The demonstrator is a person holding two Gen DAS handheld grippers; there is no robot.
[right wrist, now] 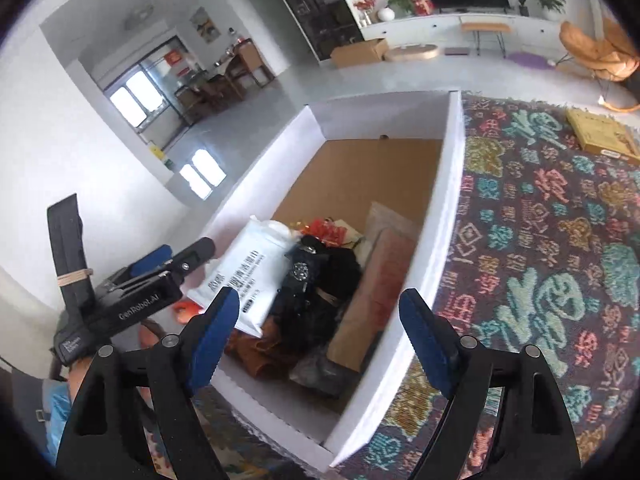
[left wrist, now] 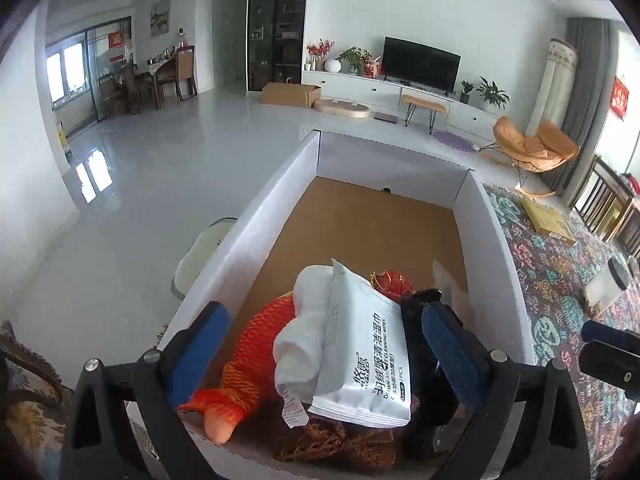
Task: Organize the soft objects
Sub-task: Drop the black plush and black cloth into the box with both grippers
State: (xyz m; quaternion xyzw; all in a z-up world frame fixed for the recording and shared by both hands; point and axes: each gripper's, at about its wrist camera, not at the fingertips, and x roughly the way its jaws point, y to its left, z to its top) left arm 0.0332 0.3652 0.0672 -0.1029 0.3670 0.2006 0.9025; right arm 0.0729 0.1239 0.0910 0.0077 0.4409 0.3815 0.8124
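Observation:
A white cardboard box [left wrist: 276,200] with a brown floor holds a pile of soft things at its near end: a white wet-wipes pack [left wrist: 366,356], a rolled white cloth [left wrist: 304,328], an orange knitted piece [left wrist: 248,360], a black garment [right wrist: 320,296] and a brown fabric [left wrist: 328,440]. My left gripper [left wrist: 324,356] is open above the pile, fingers either side of the wipes pack, not gripping it. My right gripper [right wrist: 320,340] is open and empty over the box's near right wall [right wrist: 420,280]. The left gripper also shows in the right wrist view [right wrist: 176,260].
The box stands on a patterned rug [right wrist: 540,240]. A yellow flat box [right wrist: 600,132] lies on the rug farther off. A white jar with a dark lid [left wrist: 608,280] stands on the rug to the right. A pale stool [left wrist: 200,252] stands left of the box.

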